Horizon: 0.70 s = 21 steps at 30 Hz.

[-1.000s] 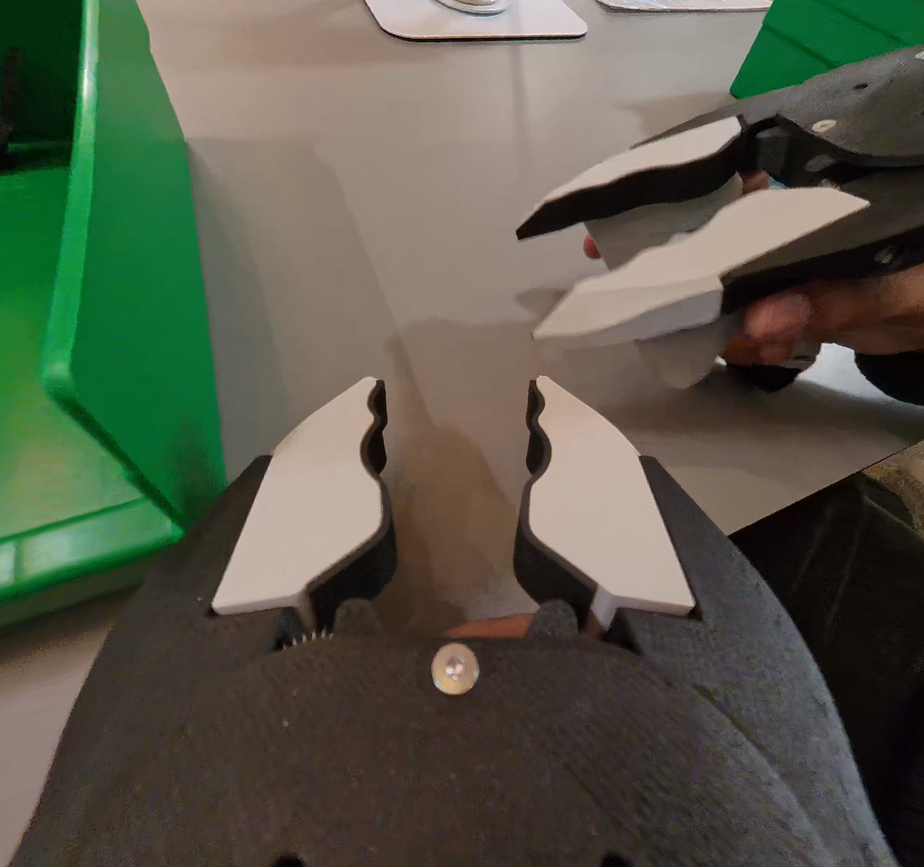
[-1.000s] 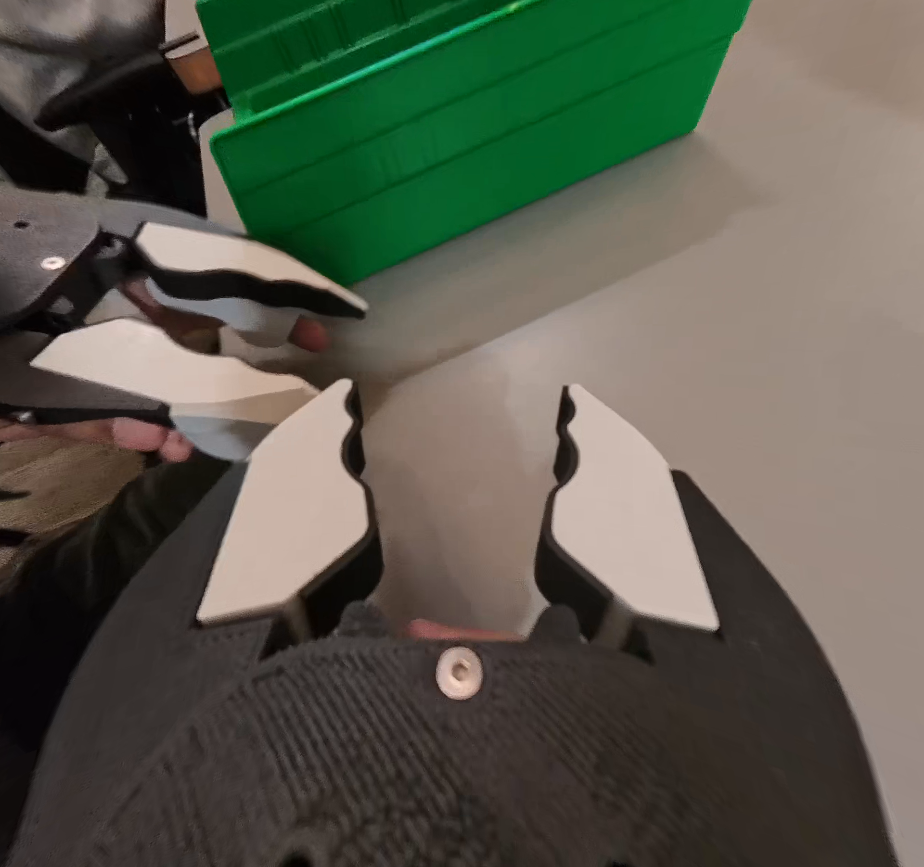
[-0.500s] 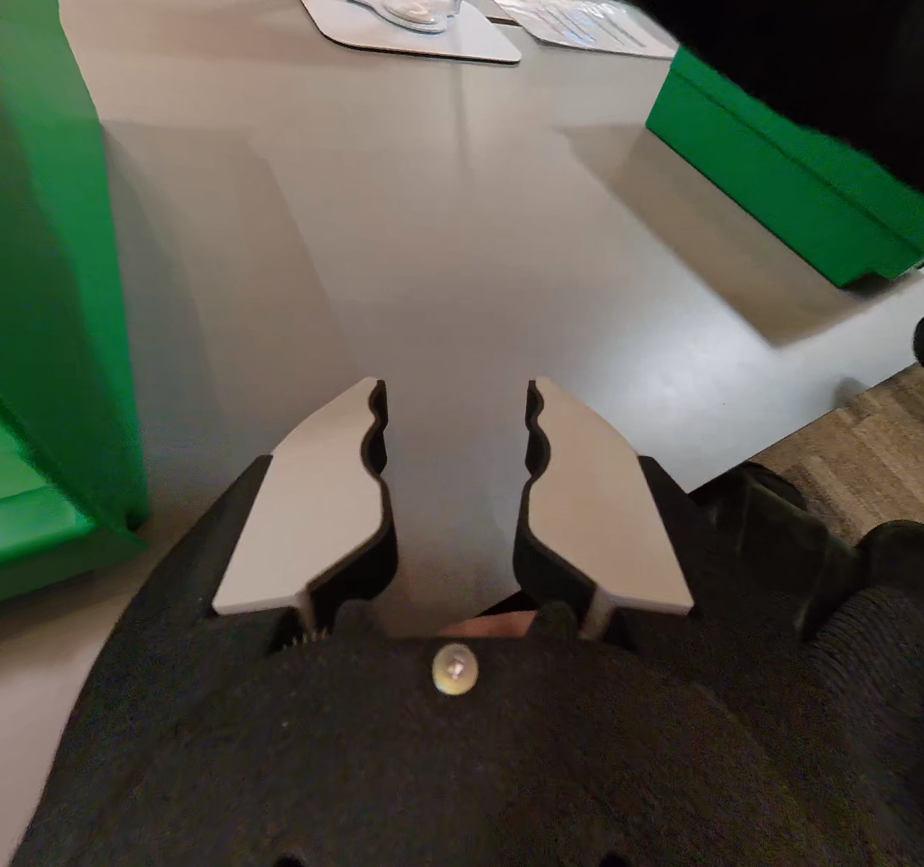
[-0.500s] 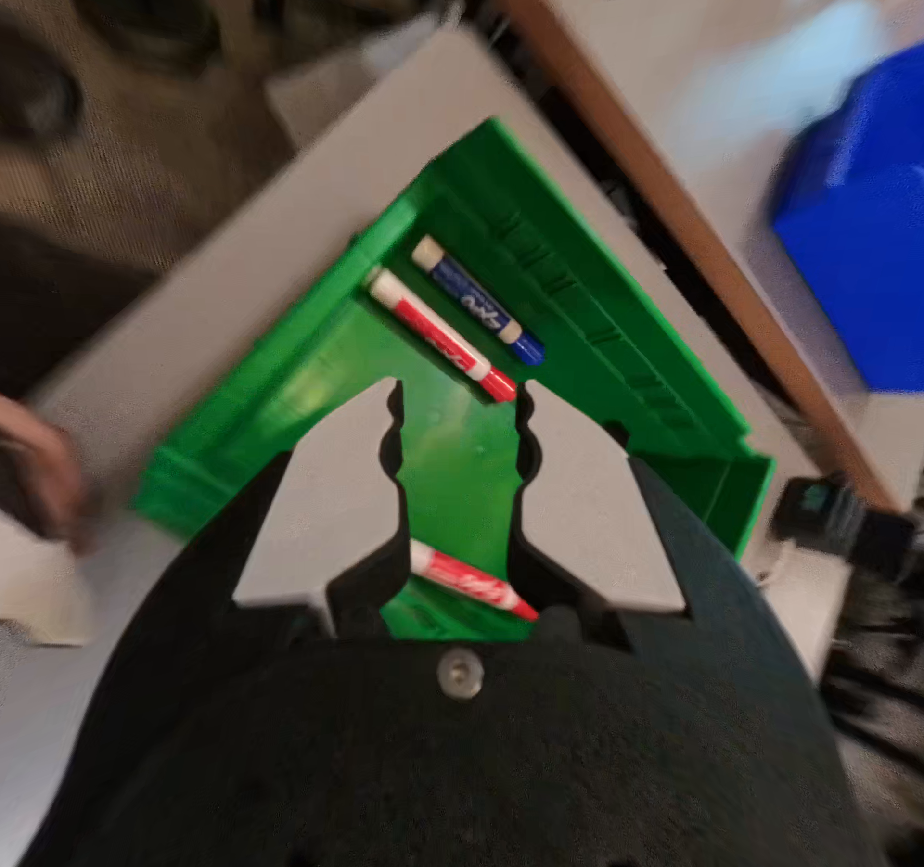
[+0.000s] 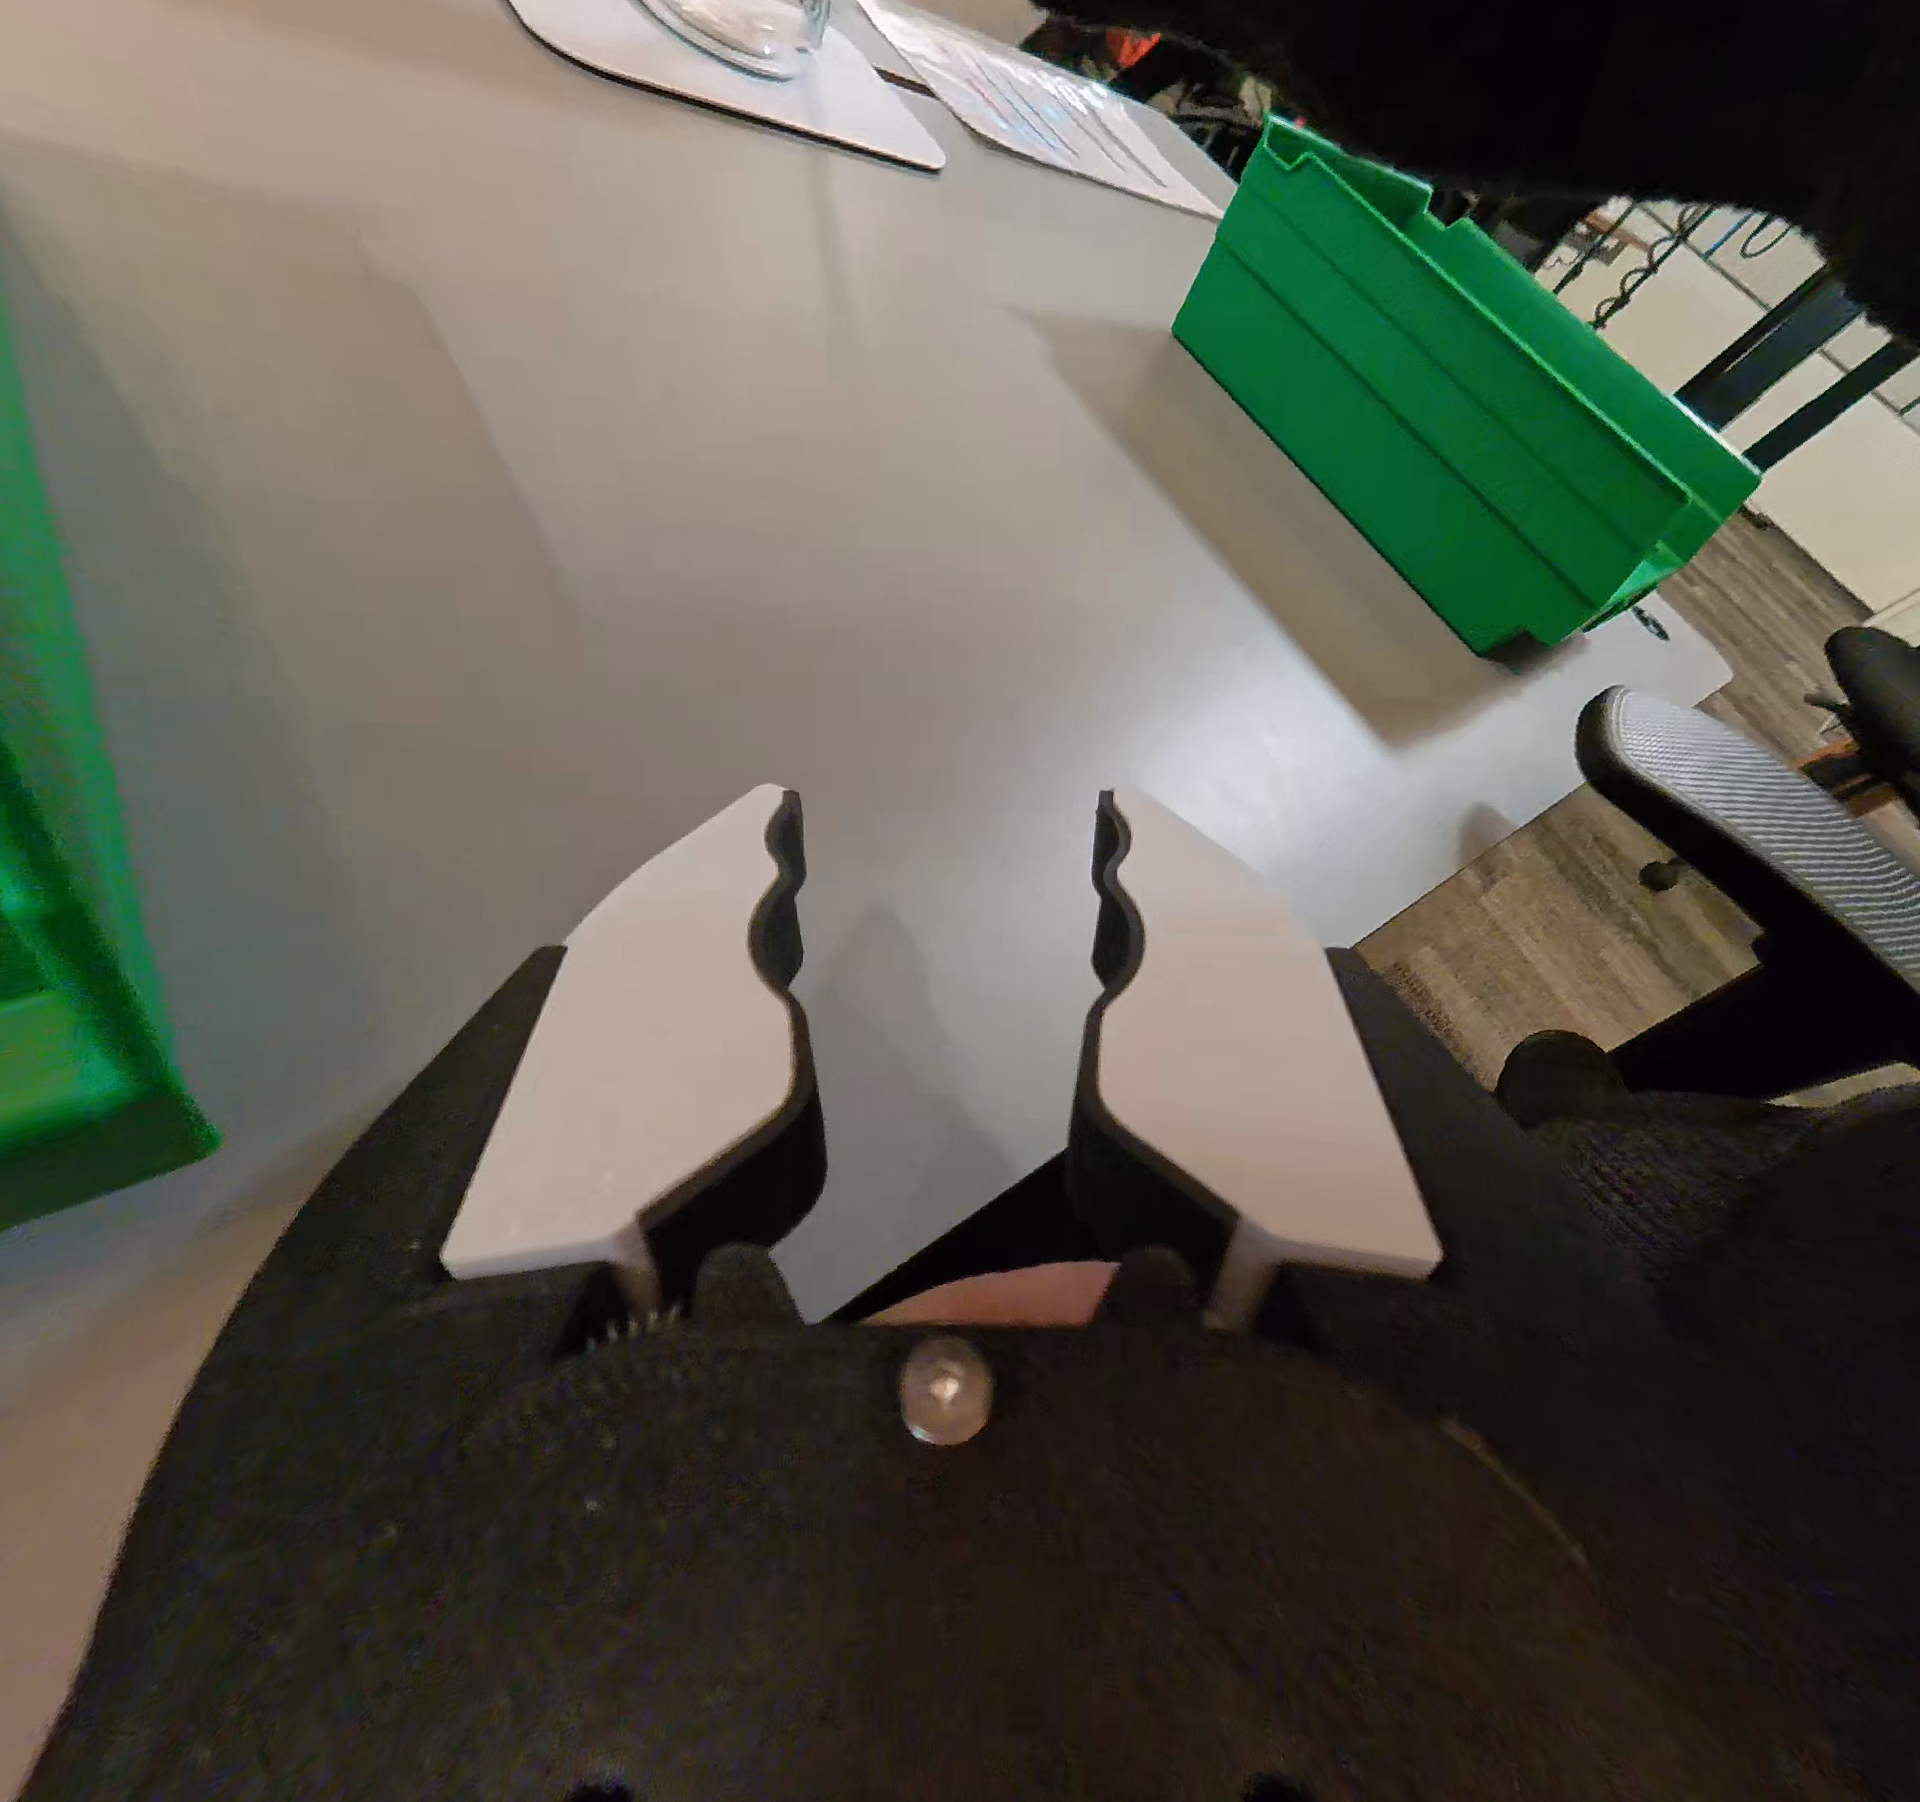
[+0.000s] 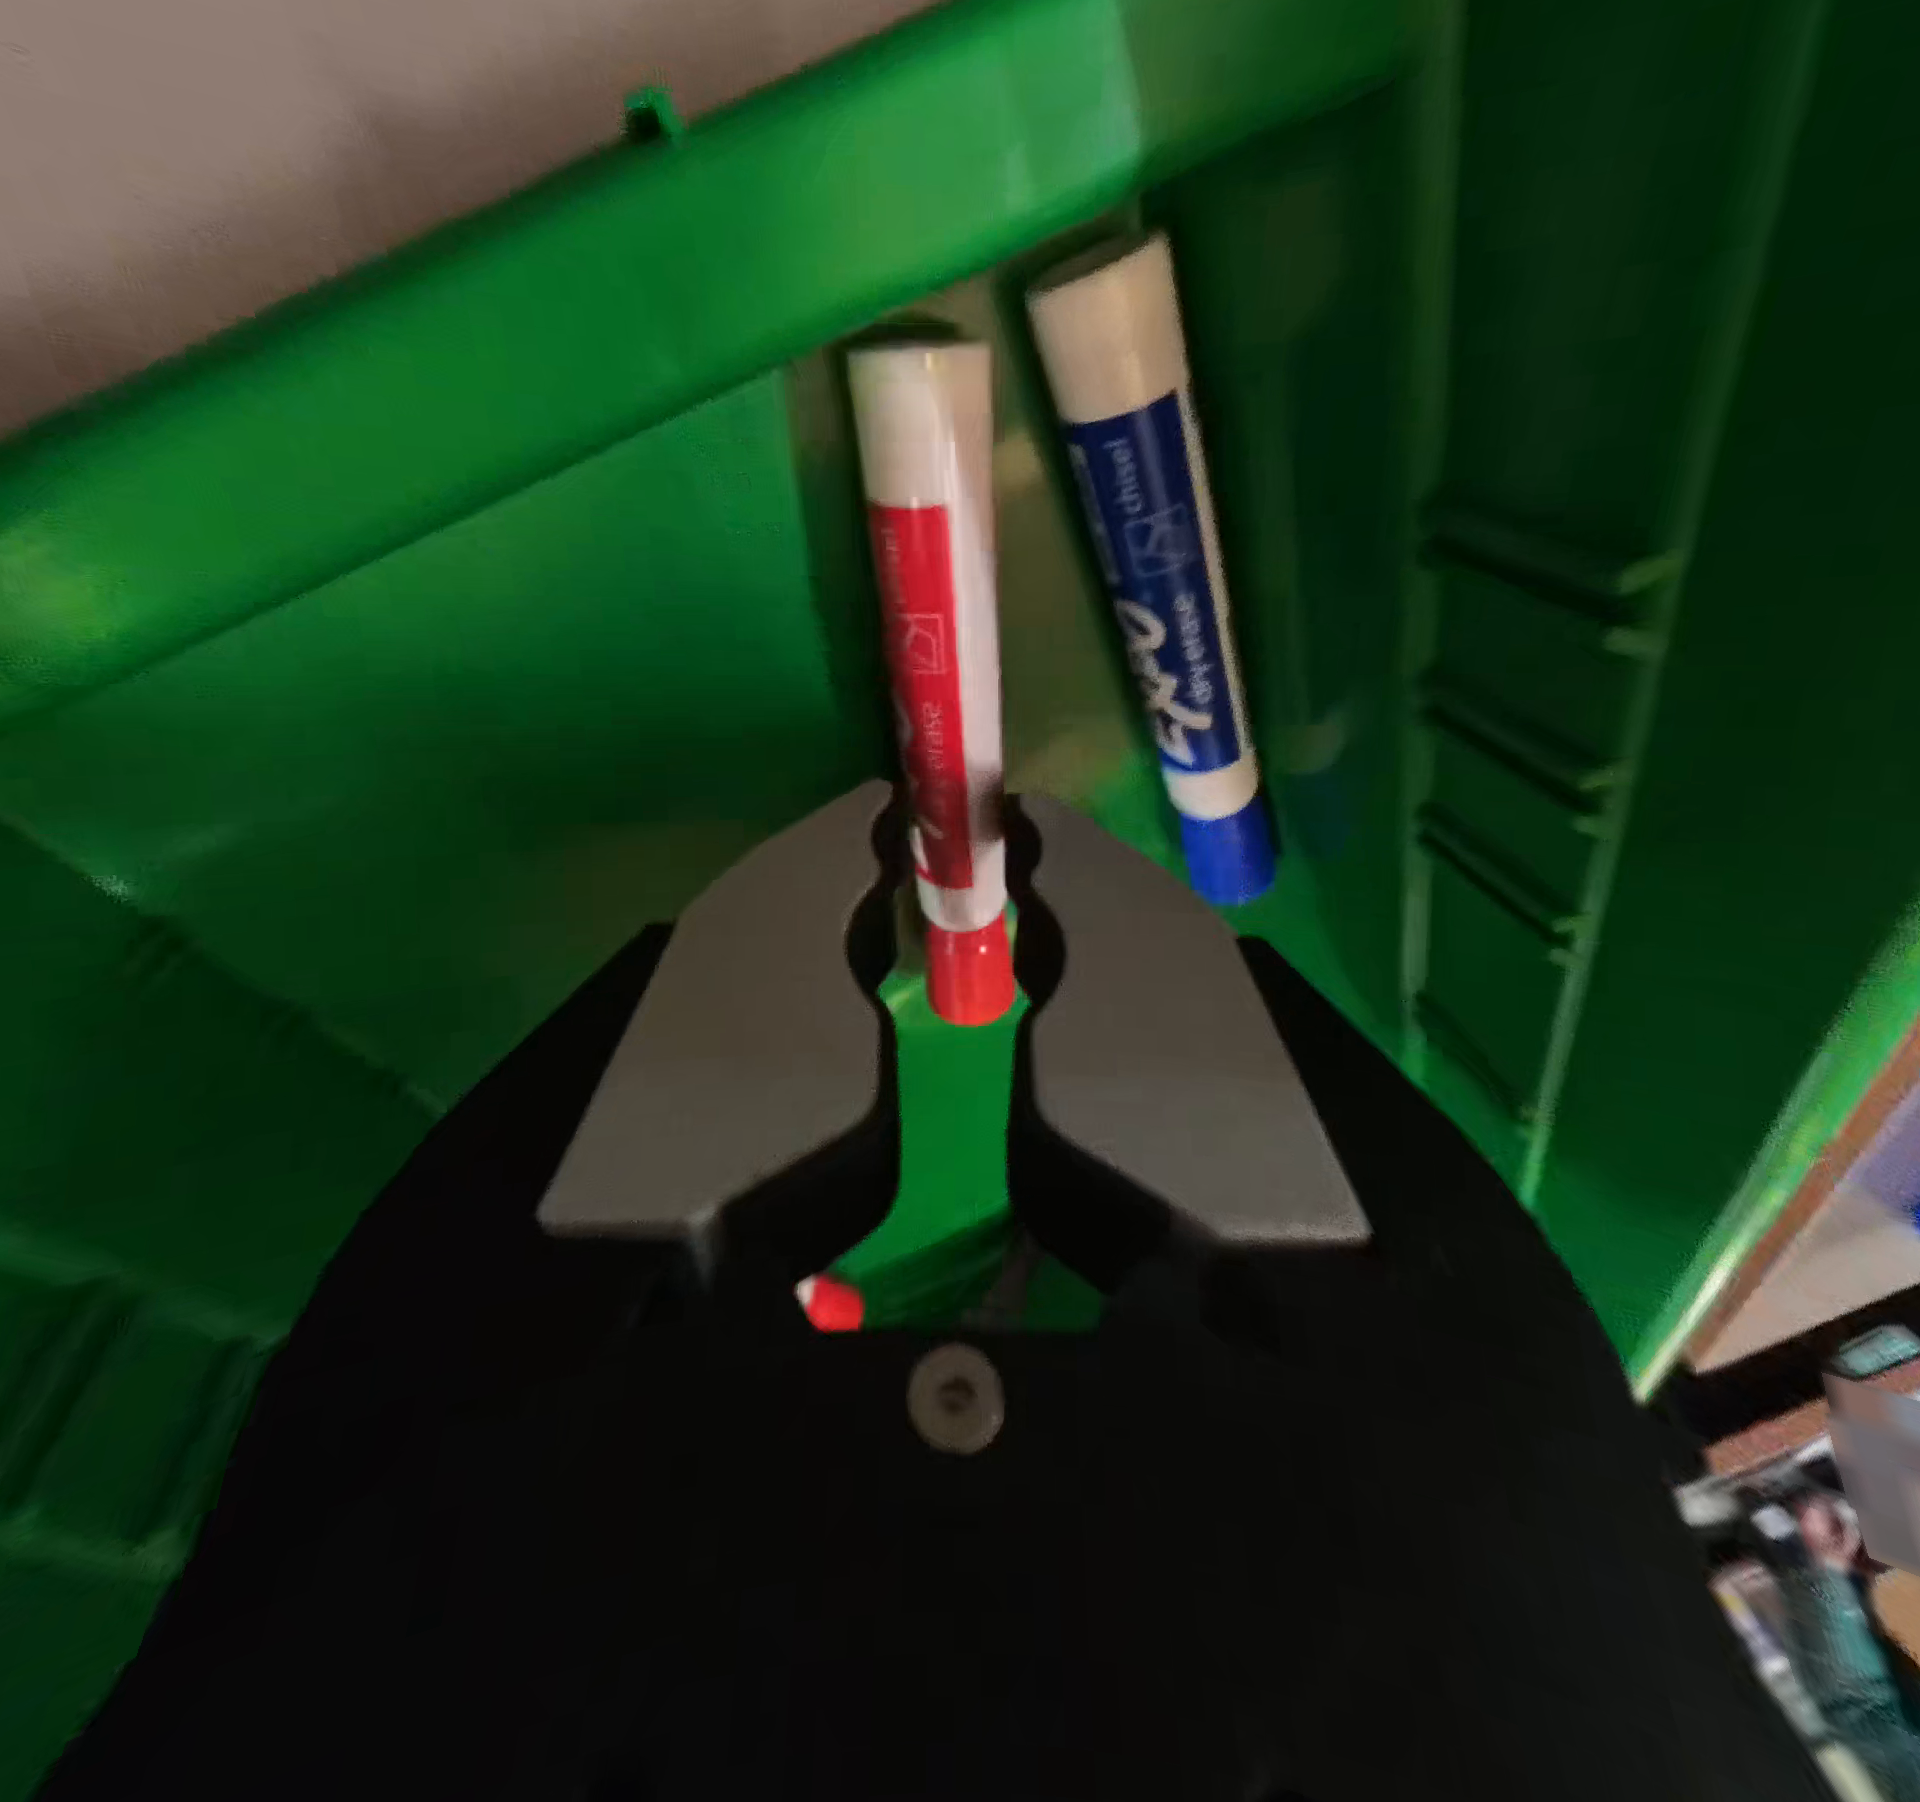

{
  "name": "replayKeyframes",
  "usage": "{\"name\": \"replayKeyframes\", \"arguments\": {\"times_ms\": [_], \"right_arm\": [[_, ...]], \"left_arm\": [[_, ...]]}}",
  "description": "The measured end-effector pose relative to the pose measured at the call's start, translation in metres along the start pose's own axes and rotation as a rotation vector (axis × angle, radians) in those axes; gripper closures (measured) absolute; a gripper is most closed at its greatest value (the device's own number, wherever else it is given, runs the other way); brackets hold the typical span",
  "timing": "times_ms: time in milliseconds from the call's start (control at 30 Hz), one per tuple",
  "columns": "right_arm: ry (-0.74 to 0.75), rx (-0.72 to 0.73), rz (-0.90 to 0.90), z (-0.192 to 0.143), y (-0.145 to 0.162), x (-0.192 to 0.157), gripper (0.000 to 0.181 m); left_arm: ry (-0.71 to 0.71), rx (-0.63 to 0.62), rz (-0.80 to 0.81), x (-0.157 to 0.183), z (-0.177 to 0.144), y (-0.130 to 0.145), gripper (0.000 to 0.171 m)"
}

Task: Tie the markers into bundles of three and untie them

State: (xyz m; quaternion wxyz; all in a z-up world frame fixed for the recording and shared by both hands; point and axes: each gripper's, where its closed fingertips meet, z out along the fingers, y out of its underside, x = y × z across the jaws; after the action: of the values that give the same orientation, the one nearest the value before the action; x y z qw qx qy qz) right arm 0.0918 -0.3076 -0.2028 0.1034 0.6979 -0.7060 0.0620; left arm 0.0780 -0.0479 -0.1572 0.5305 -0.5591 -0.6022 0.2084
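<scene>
My right gripper [image 6: 951,807] is down inside a green bin [image 6: 520,381], and its jaws are shut on a red marker [image 6: 930,557] near its capped end. The marker lies on the bin floor and points away from me. A blue marker [image 6: 1153,557] lies just to its right, apart from the fingers. The tip of a second red marker [image 6: 828,1303] shows under the gripper body. My left gripper [image 5: 945,802] is open and empty, held above the grey table [image 5: 623,453] near its front edge.
In the left wrist view a green bin [image 5: 1455,464] stands at the table's right and another green bin [image 5: 62,921] at the left. A white pad with a clear stand [image 5: 727,79] and a sheet [image 5: 1049,105] lie at the back. A chair [image 5: 1766,848] is off the right edge.
My right gripper swung from the table's middle over to the green bin, dropped into it and closed on the red marker. My left gripper stayed open and turned to the right.
</scene>
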Motion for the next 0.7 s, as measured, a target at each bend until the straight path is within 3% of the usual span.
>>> {"name": "replayKeyframes", "arguments": {"times_ms": [100, 233, 367, 400, 433, 533, 600, 700], "right_arm": [[0.001, 0.040, 0.099, -0.031, 0.006, -0.010, 0.163], [0.084, 0.163, 0.326, -0.108, 0.031, -0.039, 0.163], [0.177, 0.303, 0.631, -0.177, 0.073, -0.113, 0.163], [0.209, 0.315, 0.708, -0.184, 0.086, -0.138, 0.163], [0.248, 0.311, 0.781, -0.187, 0.098, -0.164, 0.163], [0.282, 0.261, 0.954, -0.166, 0.120, -0.250, 0.163], [0.259, 0.178, 1.013, -0.144, 0.124, -0.299, 0.163], [0.213, 0.087, 1.014, -0.126, 0.120, -0.346, 0.163]], "left_arm": [[0.005, 0.001, -0.004, 0.000, -0.001, -0.001, 0.118], [0.014, 0.011, -0.003, 0.005, -0.001, -0.004, 0.118], [0.010, 0.036, -0.003, 0.009, 0.000, -0.007, 0.119], [0.027, 0.054, -0.001, 0.013, 0.000, -0.009, 0.126], [0.051, 0.088, -0.010, 0.017, -0.001, -0.014, 0.136], [0.111, 0.178, -0.109, 0.024, -0.001, -0.029, 0.138], [0.161, 0.165, -0.150, 0.029, 0.008, -0.030, 0.127], [0.263, 0.073, -0.140, 0.050, 0.031, -0.023, 0.121]]}}
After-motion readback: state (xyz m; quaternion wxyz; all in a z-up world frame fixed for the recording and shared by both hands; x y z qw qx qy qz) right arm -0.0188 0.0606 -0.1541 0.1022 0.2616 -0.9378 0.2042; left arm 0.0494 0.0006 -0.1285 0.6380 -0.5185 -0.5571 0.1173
